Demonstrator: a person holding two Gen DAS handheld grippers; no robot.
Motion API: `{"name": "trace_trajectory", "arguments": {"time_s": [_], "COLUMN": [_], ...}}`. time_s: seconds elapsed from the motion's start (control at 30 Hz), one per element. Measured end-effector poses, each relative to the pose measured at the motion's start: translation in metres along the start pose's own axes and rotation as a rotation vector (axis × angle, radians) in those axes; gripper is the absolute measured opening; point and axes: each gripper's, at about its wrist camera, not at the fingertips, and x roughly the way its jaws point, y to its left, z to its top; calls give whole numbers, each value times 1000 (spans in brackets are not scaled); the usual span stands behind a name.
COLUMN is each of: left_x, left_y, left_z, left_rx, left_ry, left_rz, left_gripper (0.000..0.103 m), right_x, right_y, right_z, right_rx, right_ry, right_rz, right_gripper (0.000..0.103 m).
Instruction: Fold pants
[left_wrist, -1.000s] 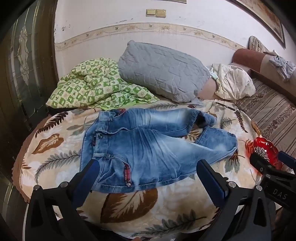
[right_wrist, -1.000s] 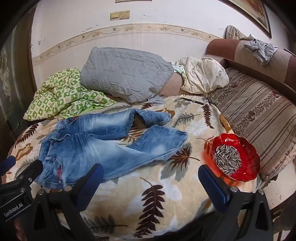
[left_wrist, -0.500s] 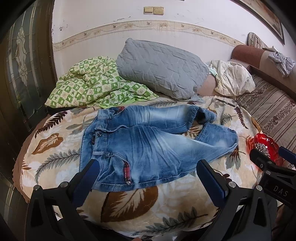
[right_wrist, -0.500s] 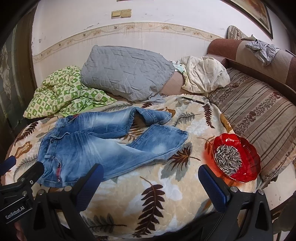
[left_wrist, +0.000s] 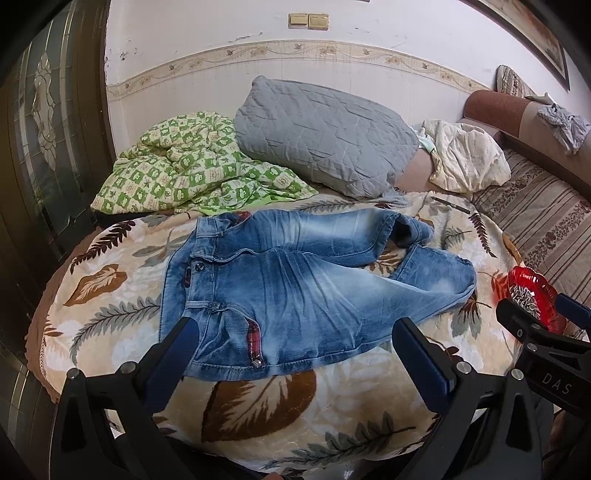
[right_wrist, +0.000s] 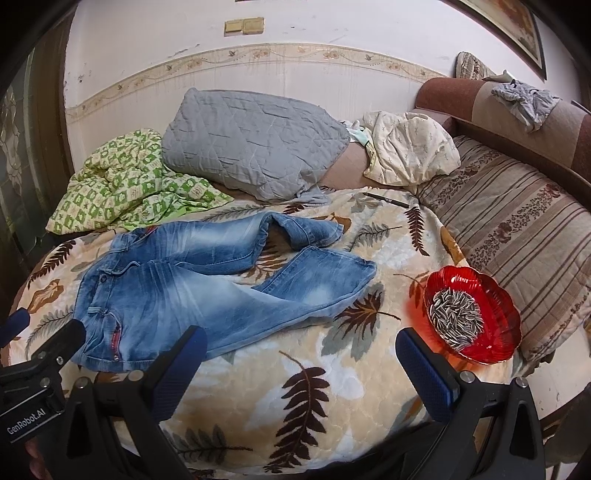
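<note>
With both sets of jaws spread wide and holding nothing, left gripper (left_wrist: 297, 332) hovers over the waist end of the jeans (left_wrist: 295, 284), right gripper (right_wrist: 299, 341) over the leaf-print blanket (right_wrist: 295, 387) near the hem side. Jeans lie flat, unfolded, far leg bent back. Red bowl (right_wrist: 495, 314) of seeds sits right of them, grey pillow (right_wrist: 255, 147) behind.

Soft even indoor light, sharp focus, strong fisheye bending, dark vignetted corners.
</note>
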Motion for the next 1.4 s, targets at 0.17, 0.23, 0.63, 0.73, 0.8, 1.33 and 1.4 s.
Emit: {"name": "trace_trajectory", "arguments": {"time_s": [0.17, 0.23, 0.63, 0.73, 0.8, 1.33, 1.4], "left_x": [0, 0, 2, 4, 5, 17, 19], "left_y": [0, 0, -4, -6, -6, -10, -11], "left_z": [0, 0, -3, -3, -3, -2, -1], "left_rx": [-1, 2, 2, 4, 4, 8, 8], "left_ry": [-2, -1, 4, 5, 6, 25, 28], "left_rz": [1, 0, -1, 0, -2, 3, 4], "left_gripper": [103, 103, 103, 103, 103, 103, 103], "right_x": [0, 1, 6, 8, 10, 23, 26], "right_y": [1, 1, 0, -1, -2, -4, -4], "right_z": [-1, -1, -3, -3, -4, -4, -4], "right_rx": [1, 1, 1, 2, 3, 7, 8], "right_ry": [1, 1, 13, 15, 20, 46, 49], "right_rz": [-2, -2, -3, -4, -5, -8, -10], "right_gripper": [103, 103, 103, 103, 103, 103, 103]}}
